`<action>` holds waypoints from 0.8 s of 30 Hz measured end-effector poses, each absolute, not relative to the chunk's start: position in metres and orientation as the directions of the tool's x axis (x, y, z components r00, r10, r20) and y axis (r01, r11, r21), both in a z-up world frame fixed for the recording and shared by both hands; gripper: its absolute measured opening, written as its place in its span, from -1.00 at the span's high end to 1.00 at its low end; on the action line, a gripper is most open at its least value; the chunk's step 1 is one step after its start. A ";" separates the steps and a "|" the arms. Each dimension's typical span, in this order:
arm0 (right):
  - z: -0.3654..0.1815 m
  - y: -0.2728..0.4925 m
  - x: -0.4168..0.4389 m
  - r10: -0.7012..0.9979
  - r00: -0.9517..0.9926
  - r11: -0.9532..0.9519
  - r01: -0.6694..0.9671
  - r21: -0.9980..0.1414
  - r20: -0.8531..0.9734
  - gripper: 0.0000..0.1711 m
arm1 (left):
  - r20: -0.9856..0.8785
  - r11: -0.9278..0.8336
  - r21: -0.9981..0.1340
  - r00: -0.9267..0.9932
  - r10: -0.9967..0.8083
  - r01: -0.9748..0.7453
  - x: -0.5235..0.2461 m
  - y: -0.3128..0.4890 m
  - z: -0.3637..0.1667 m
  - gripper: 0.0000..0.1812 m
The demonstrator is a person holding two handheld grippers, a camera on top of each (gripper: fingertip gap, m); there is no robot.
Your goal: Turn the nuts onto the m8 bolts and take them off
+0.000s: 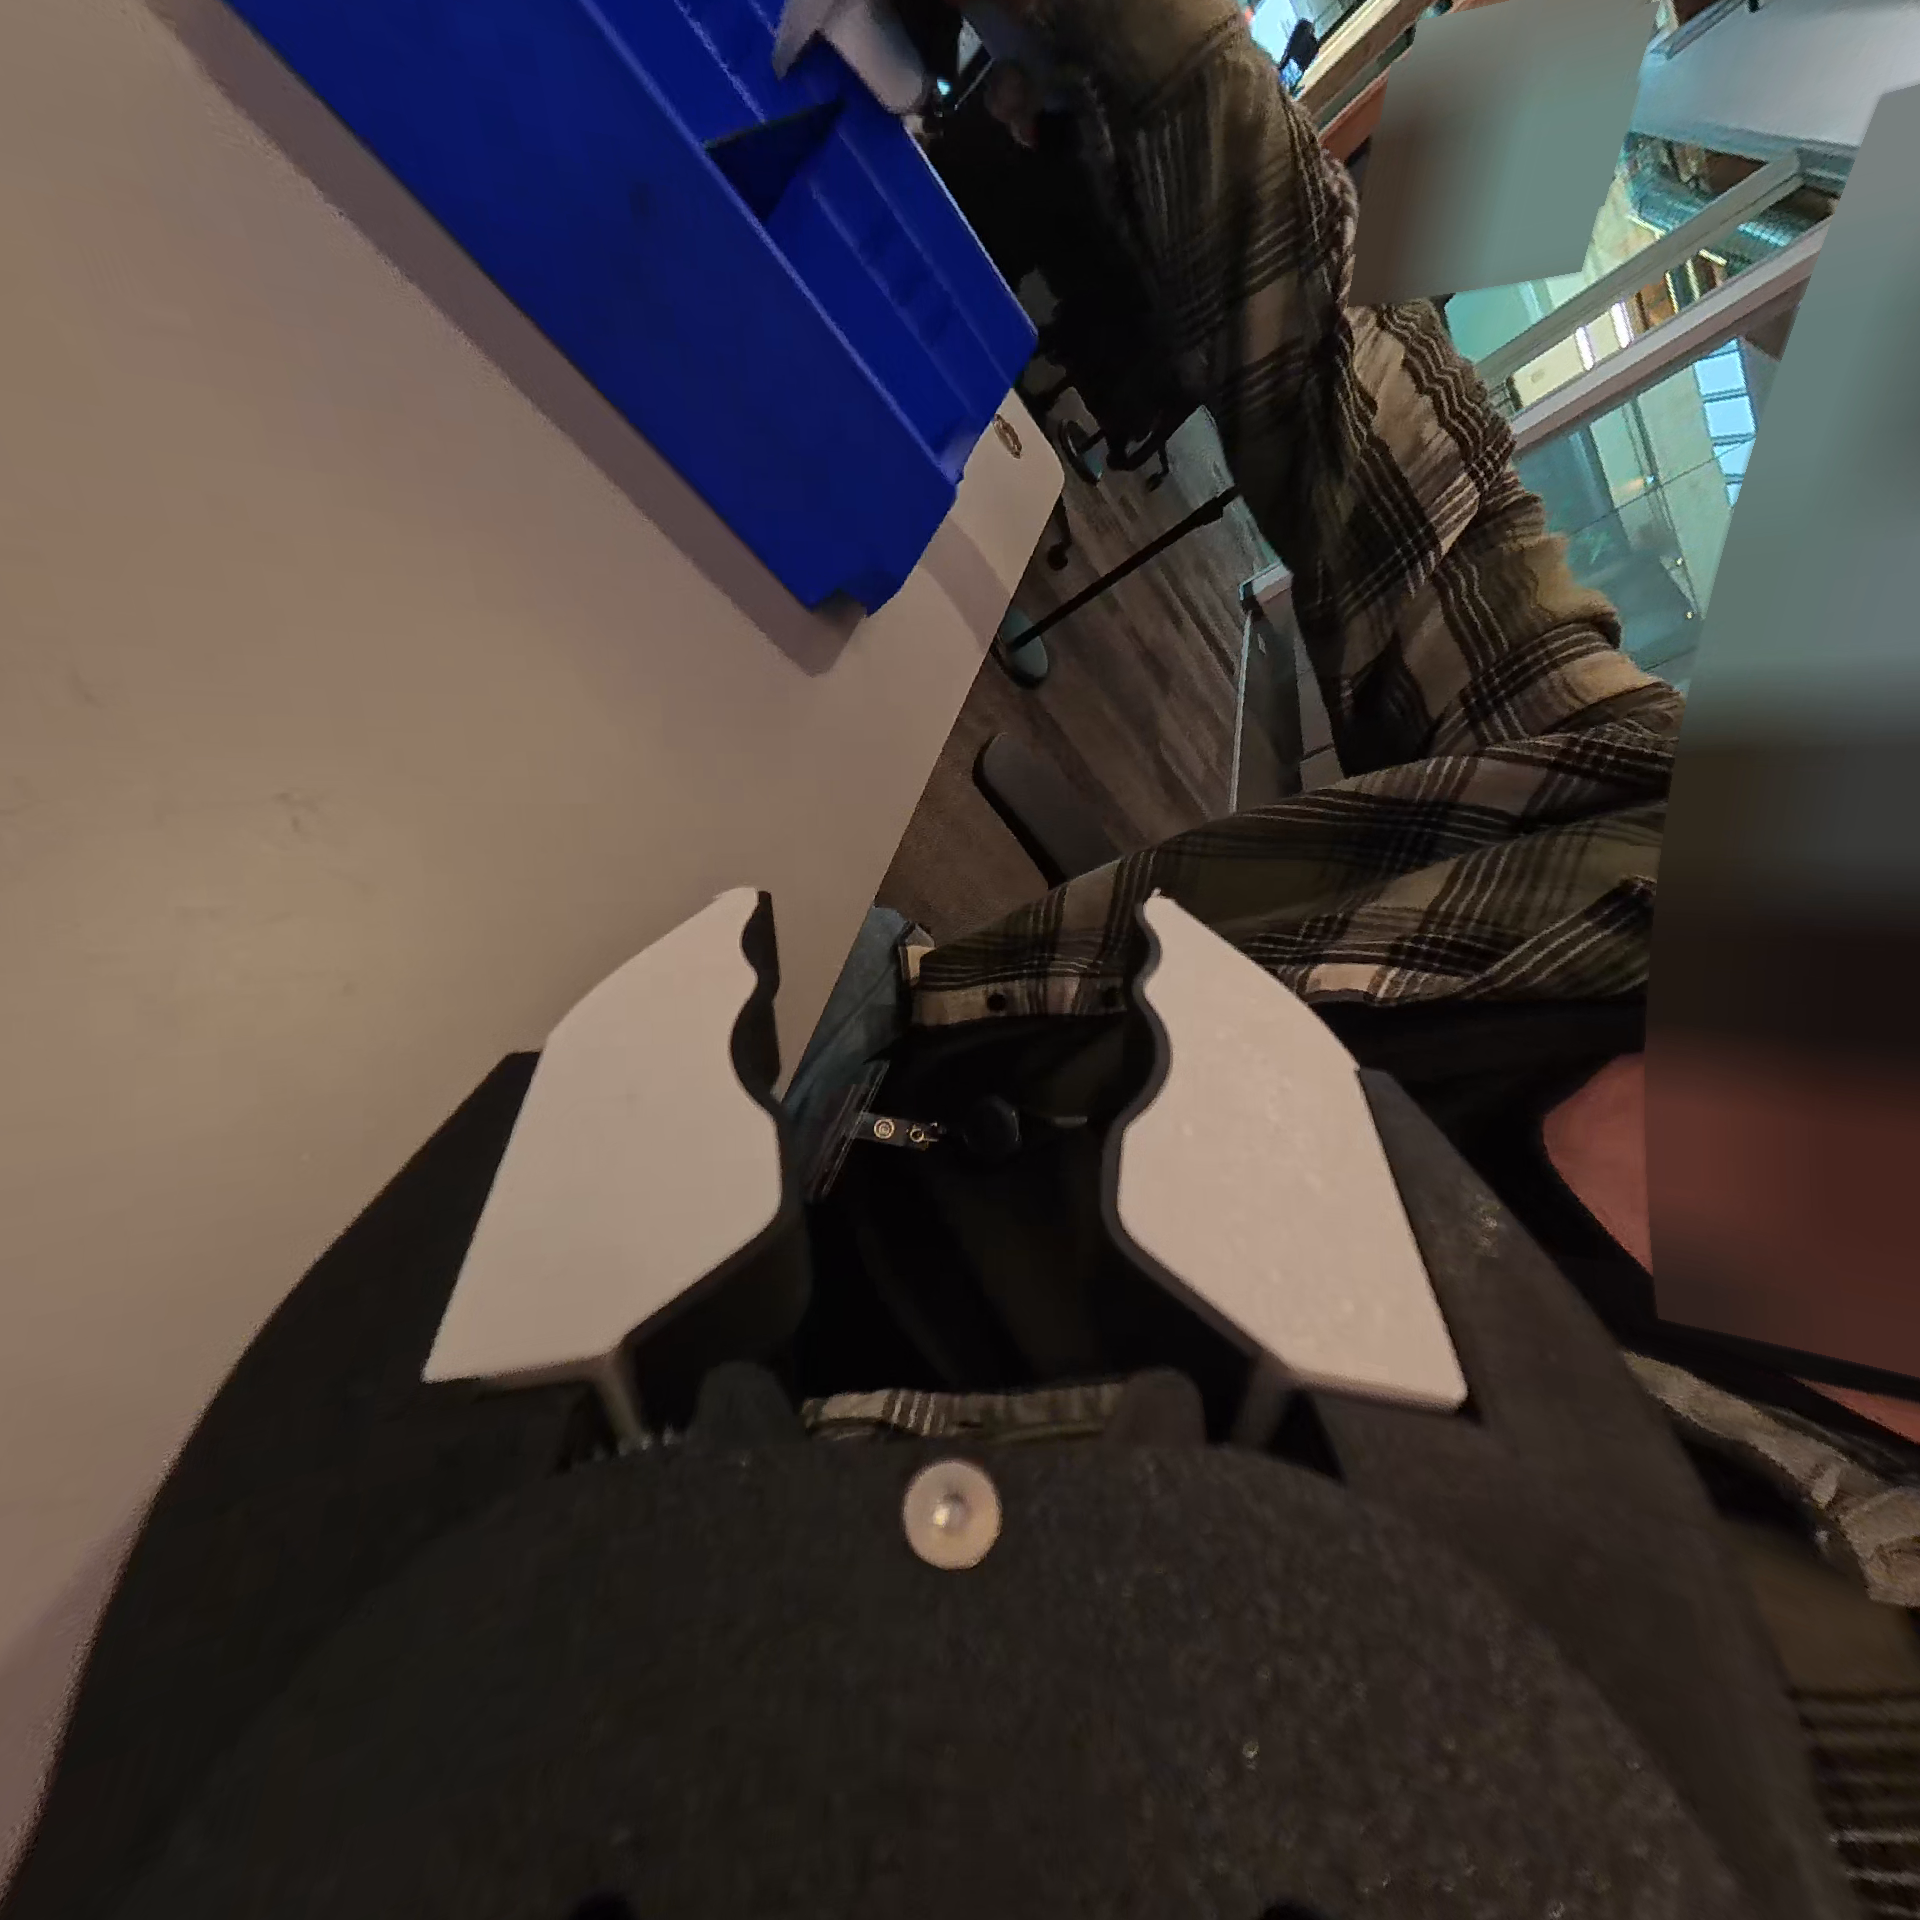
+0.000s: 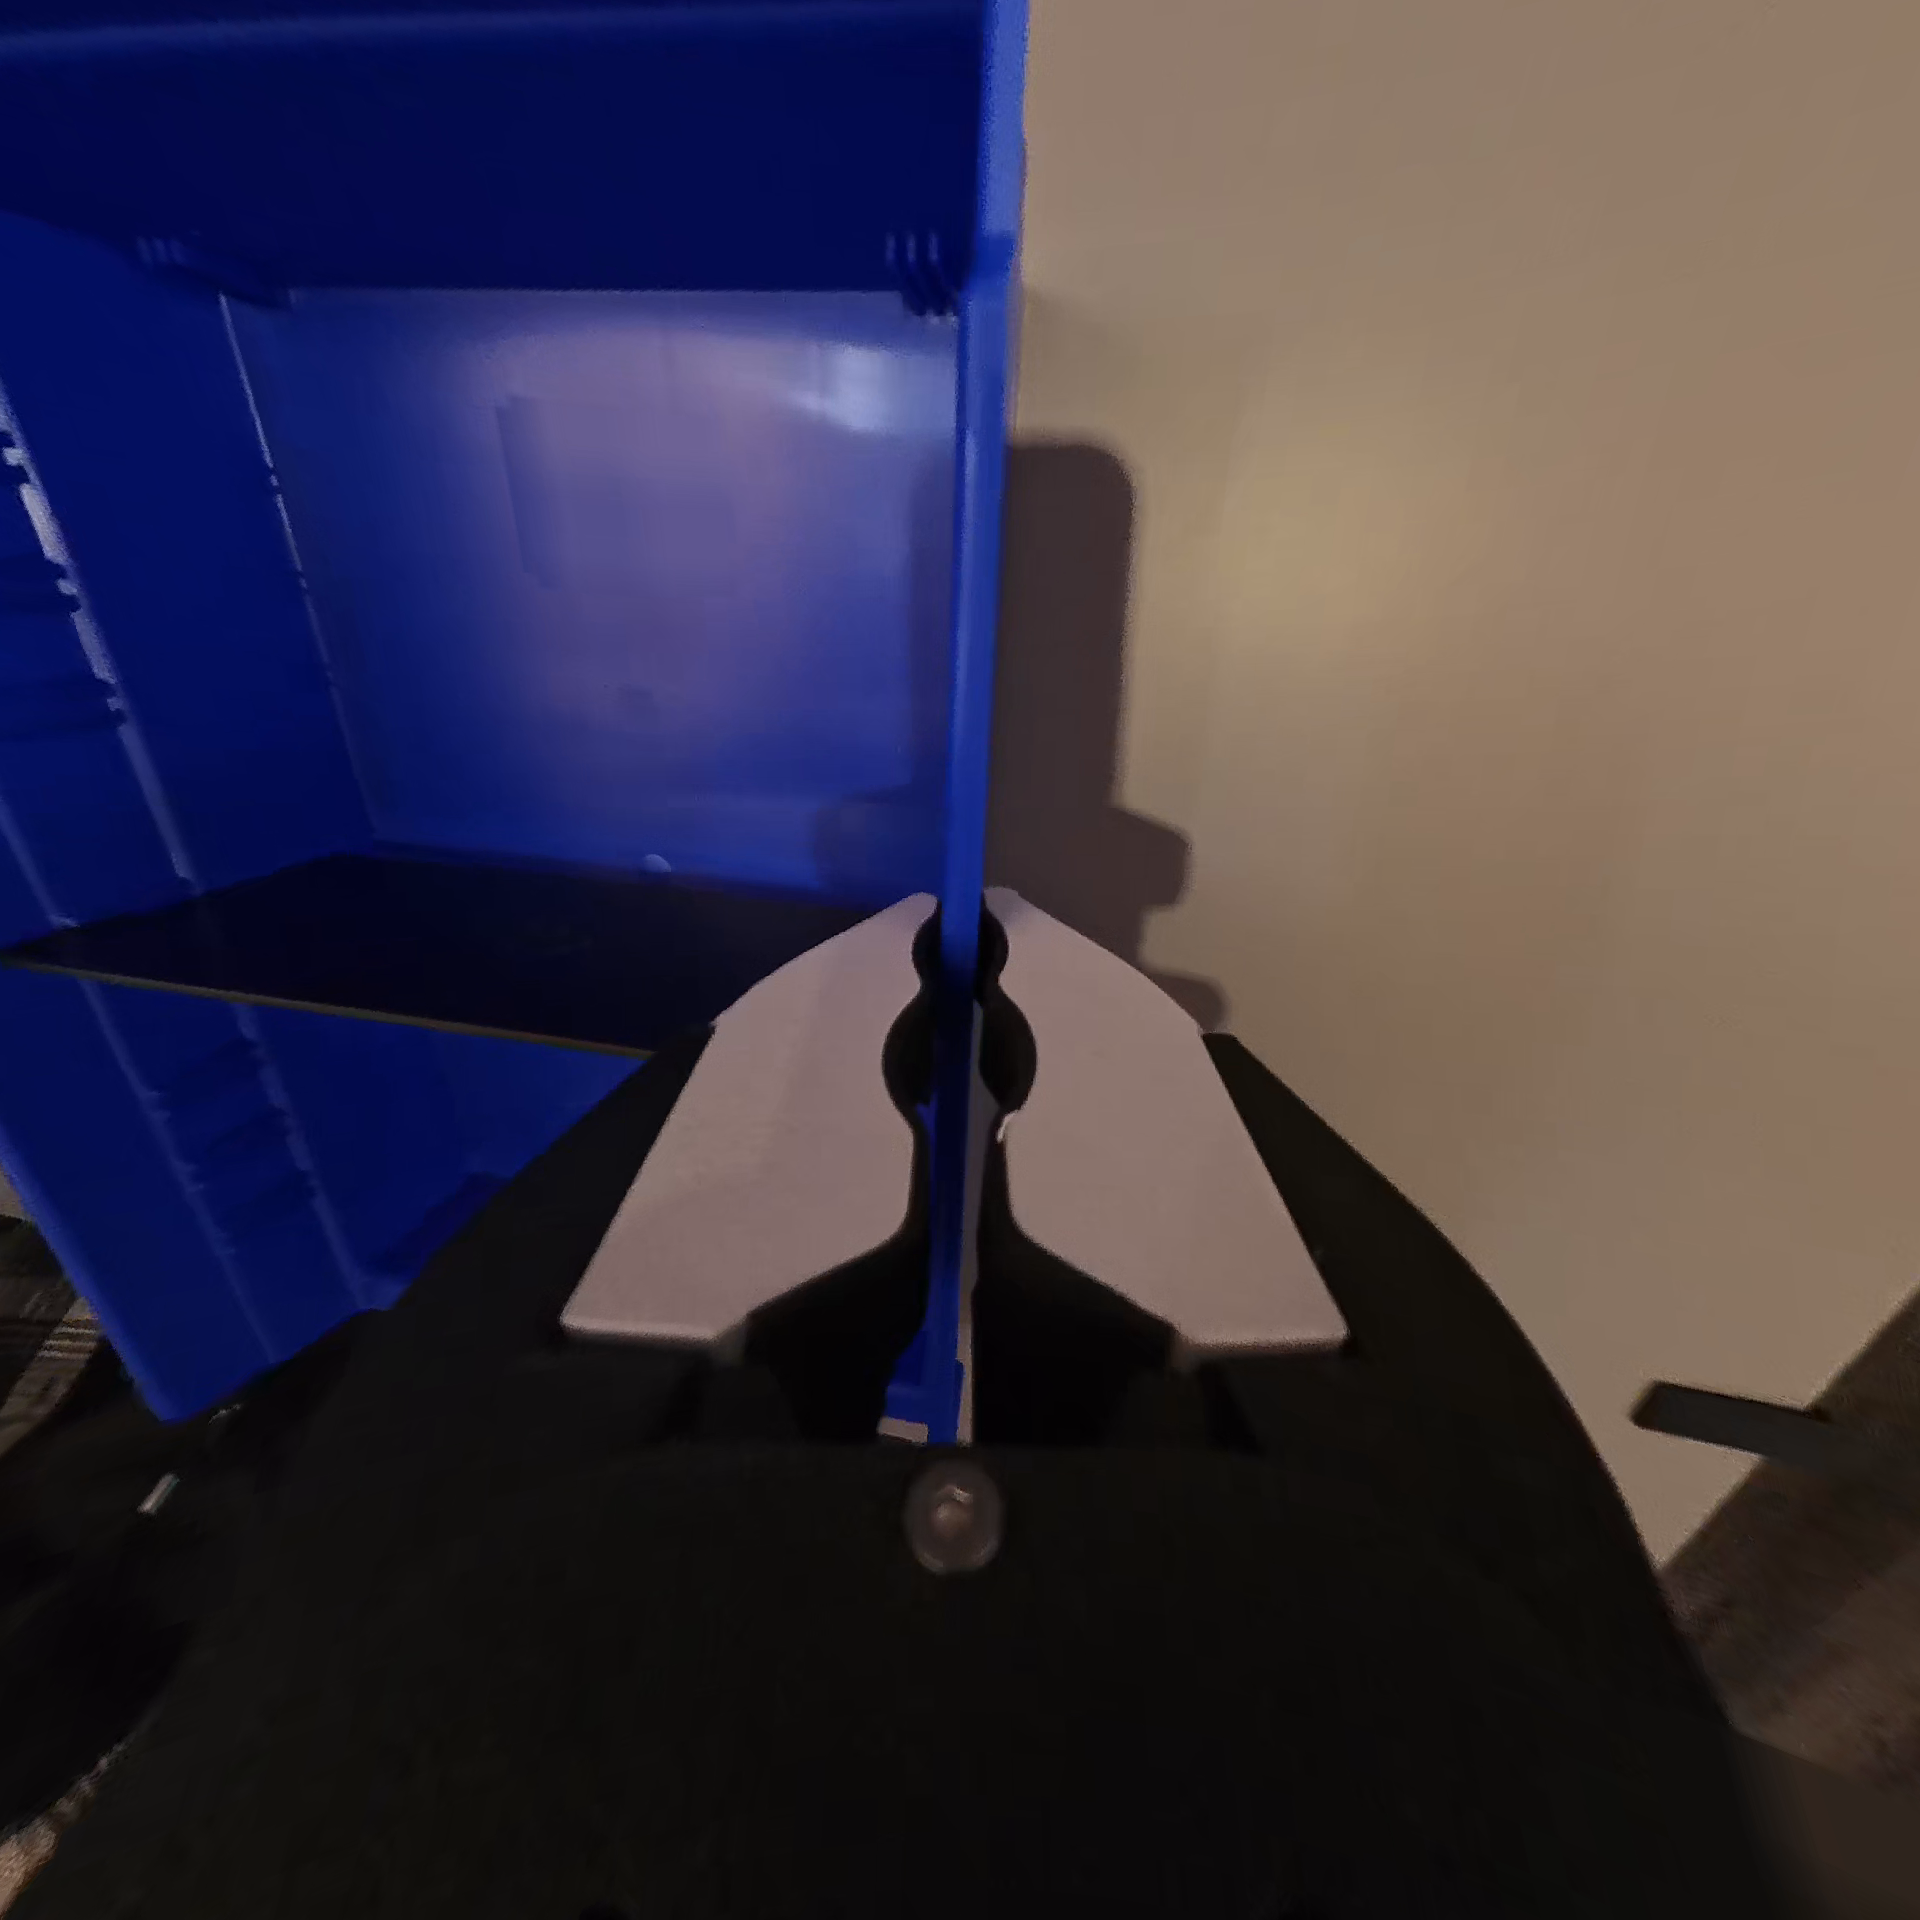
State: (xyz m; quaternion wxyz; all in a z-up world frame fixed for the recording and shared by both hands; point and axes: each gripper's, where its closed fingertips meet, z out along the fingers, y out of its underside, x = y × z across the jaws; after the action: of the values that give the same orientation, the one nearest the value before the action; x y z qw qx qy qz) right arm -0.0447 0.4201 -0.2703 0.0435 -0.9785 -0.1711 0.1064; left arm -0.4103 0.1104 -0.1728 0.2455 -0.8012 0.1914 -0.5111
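Black left gripper (image 1: 956, 966), pale grey fingers (image 1: 623, 1143) (silver screw (image 1: 951, 1514) below); plaid sleeve (image 1: 1403, 862).

Bin (image 2: 644, 582) at 10 o'clock: saturated blue, black divider (image 2: 416, 951). Worktop (image 1: 260, 727): off-white. Sleeve (image 1: 1455, 582) at 2 o'clock: olive-cream plaid (dark stripes). Jaws pale grey on black.
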 end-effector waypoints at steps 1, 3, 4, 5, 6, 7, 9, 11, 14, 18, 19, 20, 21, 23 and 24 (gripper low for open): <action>-0.270 0.422 -0.034 0.333 0.924 -0.942 0.314 -0.121 -0.191 0.97 | 0.729 -0.811 -0.583 0.406 -0.551 -0.052 -0.410 0.111 -0.175 0.30; -0.271 0.426 -0.014 0.325 0.927 -0.944 0.307 -0.119 -0.188 0.97 | 0.735 -0.820 -0.570 0.414 -0.537 -0.050 -0.409 0.113 -0.180 0.30; -0.271 0.428 -0.004 0.317 0.930 -0.947 0.300 -0.116 -0.187 0.97 | 0.736 -0.823 -0.567 0.421 -0.530 -0.046 -0.409 0.115 -0.181 0.31; -0.271 0.429 0.006 0.313 0.932 -0.948 0.297 -0.112 -0.185 0.97 | 0.734 -0.824 -0.565 0.429 -0.526 -0.044 -0.409 0.117 -0.183 0.31; -0.271 0.431 0.015 0.308 0.934 -0.950 0.291 -0.114 -0.182 0.97 | 0.732 -0.824 -0.565 0.439 -0.522 -0.038 -0.410 0.120 -0.183 0.30; -0.271 0.434 0.024 0.296 0.938 -0.953 0.280 -0.113 -0.179 0.97 | 0.730 -0.825 -0.565 0.448 -0.516 -0.030 -0.411 0.123 -0.183 0.31; -0.271 0.439 0.040 0.290 0.941 -0.955 0.273 -0.118 -0.173 0.97 | 0.728 -0.826 -0.563 0.464 -0.505 -0.015 -0.413 0.129 -0.182 0.30; -0.271 0.444 0.054 0.280 0.944 -0.958 0.262 -0.118 -0.175 0.97 | 0.726 -0.827 -0.563 0.475 -0.498 -0.007 -0.414 0.134 -0.181 0.30; -0.271 0.451 0.069 0.280 0.944 -0.958 0.263 -0.117 -0.175 0.97 | 0.716 -0.828 -0.561 0.499 -0.488 -0.004 -0.414 0.141 -0.181 0.30; -0.272 0.461 0.081 0.284 0.943 -0.956 0.264 -0.129 -0.175 0.97 | 0.709 -0.831 -0.556 0.524 -0.471 0.004 -0.414 0.148 -0.181 0.30; -0.272 0.463 0.083 0.281 0.944 -0.957 0.261 -0.129 -0.176 0.97 | 0.709 -0.833 -0.554 0.526 -0.470 0.003 -0.414 0.149 -0.181 0.30; -0.272 0.466 0.086 0.278 0.945 -0.957 0.258 -0.132 -0.173 0.97 | 0.708 -0.834 -0.551 0.528 -0.469 -0.002 -0.413 0.150 -0.182 0.30; -0.272 0.467 0.088 0.277 0.946 -0.958 0.257 -0.130 -0.170 0.97 | 0.707 -0.837 -0.547 0.531 -0.468 -0.010 -0.412 0.150 -0.183 0.30; -0.272 0.470 0.092 0.270 0.948 -0.960 0.251 -0.128 -0.171 0.97 | 0.702 -0.839 -0.544 0.539 -0.465 -0.014 -0.411 0.151 -0.184 0.30; -0.272 0.471 0.095 0.268 0.948 -0.960 0.248 -0.129 -0.170 0.96 | 0.702 -0.839 -0.543 0.541 -0.463 -0.013 -0.411 0.152 -0.183 0.30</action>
State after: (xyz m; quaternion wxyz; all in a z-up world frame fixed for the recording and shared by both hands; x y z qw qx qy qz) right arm 0.0948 0.4713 -0.2717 0.0530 -0.9856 -0.1308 0.0934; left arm -0.4112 0.1516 -0.1833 0.2457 -0.8428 0.1411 -0.4575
